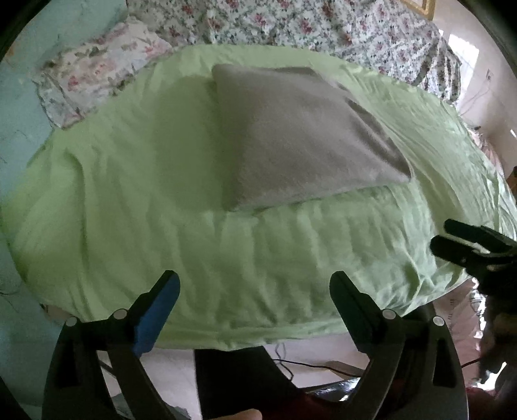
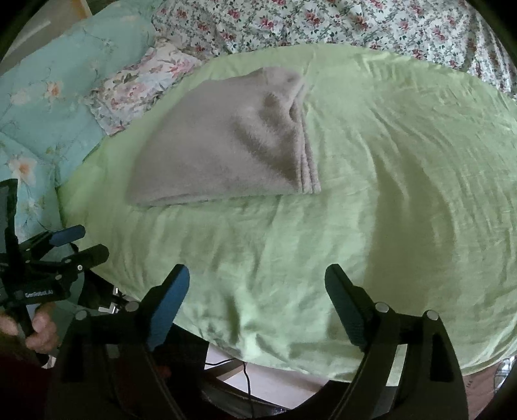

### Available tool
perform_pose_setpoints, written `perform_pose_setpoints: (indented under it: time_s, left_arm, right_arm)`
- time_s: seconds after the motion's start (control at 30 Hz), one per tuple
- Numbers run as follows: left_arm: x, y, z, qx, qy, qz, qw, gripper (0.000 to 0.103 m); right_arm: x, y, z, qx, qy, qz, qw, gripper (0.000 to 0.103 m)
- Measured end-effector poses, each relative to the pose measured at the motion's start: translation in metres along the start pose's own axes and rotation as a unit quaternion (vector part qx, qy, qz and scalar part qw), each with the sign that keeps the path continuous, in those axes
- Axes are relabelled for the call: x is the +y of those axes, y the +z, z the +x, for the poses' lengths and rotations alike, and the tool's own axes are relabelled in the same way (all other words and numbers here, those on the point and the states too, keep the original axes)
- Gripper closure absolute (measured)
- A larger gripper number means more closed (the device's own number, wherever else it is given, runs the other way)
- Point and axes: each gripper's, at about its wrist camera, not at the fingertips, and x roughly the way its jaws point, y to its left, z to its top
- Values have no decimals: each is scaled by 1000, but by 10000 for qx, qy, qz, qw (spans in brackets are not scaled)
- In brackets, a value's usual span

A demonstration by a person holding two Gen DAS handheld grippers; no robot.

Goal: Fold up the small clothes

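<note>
On the green bedsheet (image 2: 371,168), toward twelve o'clock from both cameras, lies a folded grey fleece garment (image 2: 223,145), a flat wedge with stacked layered edges along its three o'clock side in the right wrist view. It looks light, soft and floppy, its fuzzy nap unlikely to slip; I judge the layered edge or a corner the best place to pinch, since the middle would sag. The left hand-held gripper (image 1: 255,290) is spread wide with nothing between its blue-padded jaws, hovering above the sheet's near edge. The right hand-held gripper (image 2: 258,284) likewise gapes empty. Floral quilts (image 2: 323,22) lie beyond, smooth and printed.
</note>
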Motion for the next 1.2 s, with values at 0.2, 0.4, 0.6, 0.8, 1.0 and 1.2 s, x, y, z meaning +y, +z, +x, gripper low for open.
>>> perform_pose_setpoints:
  time_s: [0.2, 0.4, 0.6, 0.8, 1.0, 1.2]
  left_arm:
    - [-5, 7, 5, -22, 127, 69, 9999, 9]
    - [-7, 22, -5, -252, 208, 169, 9993, 7]
    - [-7, 42, -16, -394, 355, 218, 9984, 3]
    - [-9, 59, -17, -440, 580, 345, 9967, 1]
    - [-11, 73, -11, -431, 755, 388, 9955, 1]
    - [-13, 80, -5, -380, 816, 425, 9950, 1]
  right_arm:
    - [3, -1, 11, 174, 26, -65, 9998, 16]
    - [2, 7, 4, 21, -2, -107, 9999, 15]
    - [4, 28, -4, -161, 66, -229, 9996, 8]
    - [9, 46, -2, -210, 122, -332, 9992, 6]
    - [9, 60, 7, -144, 188, -388, 9990, 5]
    - [13, 70, 11, -118, 133, -415, 9990, 5]
